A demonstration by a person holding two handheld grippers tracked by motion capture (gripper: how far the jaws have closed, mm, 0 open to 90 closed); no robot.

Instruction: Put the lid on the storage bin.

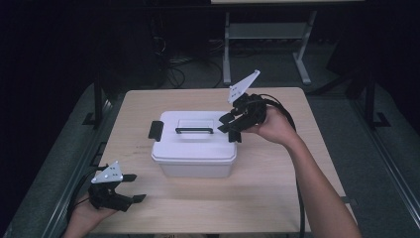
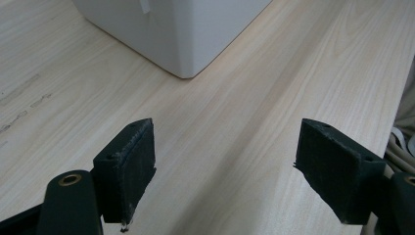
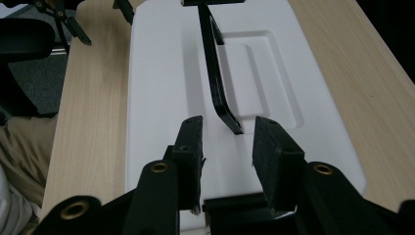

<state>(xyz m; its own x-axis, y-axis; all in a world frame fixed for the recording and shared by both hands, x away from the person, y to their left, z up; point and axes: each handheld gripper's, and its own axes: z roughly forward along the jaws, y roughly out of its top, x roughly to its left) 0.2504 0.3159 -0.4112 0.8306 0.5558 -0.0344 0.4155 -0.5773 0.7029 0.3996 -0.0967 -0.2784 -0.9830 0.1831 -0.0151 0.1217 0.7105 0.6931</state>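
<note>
No brand, label or lettering can be read on anything here. At the left, the left gripper rests low over the near corner of the table, topped by a grey three-cornered plate; its jaws stand wide apart with nothing between them, and the left gripper view shows their dark, rough, squared pads over bare wood. The table is pale wood with fine straight grain. In the middle sits the box, a smooth white plastic tub with rounded corners, a lid with a shallow rectangular recess, and a thin black handle lying flat across it. A black latch stands out at its left end. At the right end, the right gripper reaches over the lid's edge, jaws parted and pressing on nothing, above the black right latch.
</note>
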